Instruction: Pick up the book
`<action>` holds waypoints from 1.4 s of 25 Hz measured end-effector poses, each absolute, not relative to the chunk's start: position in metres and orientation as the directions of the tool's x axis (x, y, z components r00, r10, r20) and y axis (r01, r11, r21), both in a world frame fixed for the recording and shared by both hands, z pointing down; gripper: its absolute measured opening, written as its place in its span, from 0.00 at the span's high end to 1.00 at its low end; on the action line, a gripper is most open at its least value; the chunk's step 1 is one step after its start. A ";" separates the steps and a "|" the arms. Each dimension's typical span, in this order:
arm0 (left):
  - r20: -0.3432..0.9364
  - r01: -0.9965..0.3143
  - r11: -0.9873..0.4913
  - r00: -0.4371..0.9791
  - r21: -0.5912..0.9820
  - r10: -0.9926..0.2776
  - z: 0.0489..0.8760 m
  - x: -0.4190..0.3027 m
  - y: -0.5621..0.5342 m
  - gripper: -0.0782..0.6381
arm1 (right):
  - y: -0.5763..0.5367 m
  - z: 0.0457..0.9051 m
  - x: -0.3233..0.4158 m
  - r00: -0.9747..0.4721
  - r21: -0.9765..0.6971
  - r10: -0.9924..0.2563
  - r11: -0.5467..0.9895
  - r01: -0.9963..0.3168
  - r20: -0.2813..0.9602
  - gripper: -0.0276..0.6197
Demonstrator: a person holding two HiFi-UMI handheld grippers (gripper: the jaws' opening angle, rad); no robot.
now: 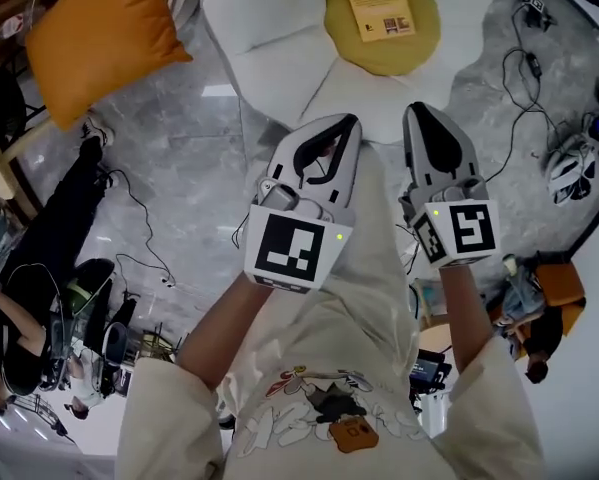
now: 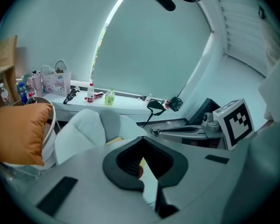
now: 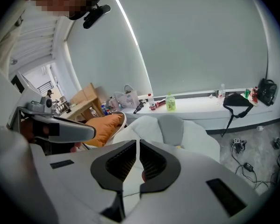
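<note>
Left gripper (image 1: 353,121) and right gripper (image 1: 416,109), both closed and empty, face the book (image 1: 377,2) at twelve o'clock (thin, light, likely floppy), so pinch its near edge.

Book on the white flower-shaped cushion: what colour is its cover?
Mustard yellow with dark print; the thin rectangular book shows best in the head view.

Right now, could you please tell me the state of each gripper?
Left gripper: closed, holding nothing.
Right gripper: closed, holding nothing.
</note>
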State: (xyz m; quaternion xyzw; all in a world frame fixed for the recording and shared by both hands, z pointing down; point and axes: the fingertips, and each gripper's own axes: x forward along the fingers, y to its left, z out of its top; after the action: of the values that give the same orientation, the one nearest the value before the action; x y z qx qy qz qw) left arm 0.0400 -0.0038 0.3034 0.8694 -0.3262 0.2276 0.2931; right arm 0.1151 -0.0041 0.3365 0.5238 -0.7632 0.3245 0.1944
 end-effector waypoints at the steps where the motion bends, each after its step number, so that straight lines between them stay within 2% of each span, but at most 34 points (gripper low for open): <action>1: 0.591 -0.701 -0.613 0.683 0.365 -0.429 0.310 0.043 -0.003 0.88 | -0.005 0.343 0.117 -0.377 -0.292 -0.670 0.242 -0.925 0.639 0.92; 19: 0.643 -0.704 -0.597 0.669 0.386 -0.373 0.425 0.106 -0.024 0.88 | -0.019 0.453 0.179 -0.349 -0.304 -0.639 0.184 -0.935 0.685 0.85; 26: 0.665 -0.718 -0.581 0.651 0.384 -0.365 0.463 0.122 -0.035 0.88 | -0.023 0.491 0.209 -0.336 -0.322 -0.640 0.144 -0.936 0.690 0.78; 31: 0.680 -0.720 -0.591 0.639 0.365 -0.359 0.491 0.135 -0.037 0.88 | -0.022 0.521 0.227 -0.352 -0.343 -0.627 0.140 -0.929 0.695 0.66; 35: 0.692 -0.727 -0.591 0.626 0.350 -0.361 0.513 0.145 -0.037 0.88 | -0.021 0.547 0.237 -0.366 -0.364 -0.614 0.134 -0.922 0.699 0.65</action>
State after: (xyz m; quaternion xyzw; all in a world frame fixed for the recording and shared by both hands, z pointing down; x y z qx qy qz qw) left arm 0.1450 -0.0369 0.5127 0.8438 -0.3223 0.2887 0.3175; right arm 0.2366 -0.0209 0.5469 0.5281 -0.7271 0.3925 0.1956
